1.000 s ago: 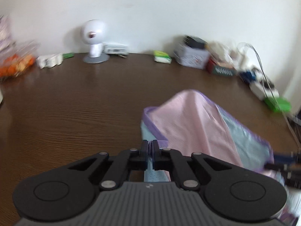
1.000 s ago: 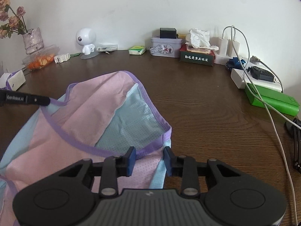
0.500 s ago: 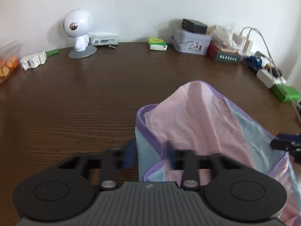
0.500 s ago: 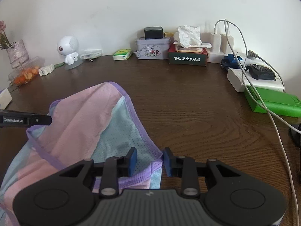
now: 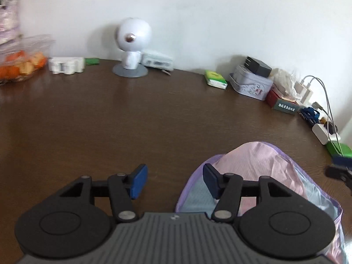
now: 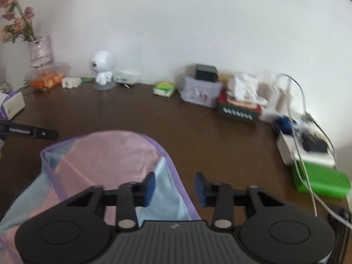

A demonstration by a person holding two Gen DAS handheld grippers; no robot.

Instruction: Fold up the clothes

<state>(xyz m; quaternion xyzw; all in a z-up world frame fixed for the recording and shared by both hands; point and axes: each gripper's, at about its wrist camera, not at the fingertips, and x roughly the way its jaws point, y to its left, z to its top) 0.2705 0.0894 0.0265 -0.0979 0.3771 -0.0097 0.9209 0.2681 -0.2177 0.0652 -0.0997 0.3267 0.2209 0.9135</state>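
A pink and light-blue mesh garment [image 5: 264, 167] with purple trim lies folded over on the brown table [image 5: 110, 121]. My left gripper [image 5: 172, 181] is open and empty at the garment's left edge; its right finger is over the trim. In the right wrist view the garment [image 6: 110, 151] lies at the lower left. My right gripper [image 6: 175, 187] is open and empty at the garment's right edge, its left finger over the cloth. The left gripper's finger [image 6: 28, 131] shows at the far left there.
Along the back wall stand a white robot figure [image 5: 132, 50], a tin box [image 5: 250, 83], a green pack [image 5: 215, 81], a tissue box [image 5: 283, 103], chargers with cables [image 6: 292, 114] and a green box [image 6: 321, 180]. A fruit container [image 5: 19, 61] and vase [image 6: 40, 50] sit left.
Both grippers have opened wide and let go of the garment. The cloth has dropped onto the table. Both grippers have drawn back toward the garment's outer edges.
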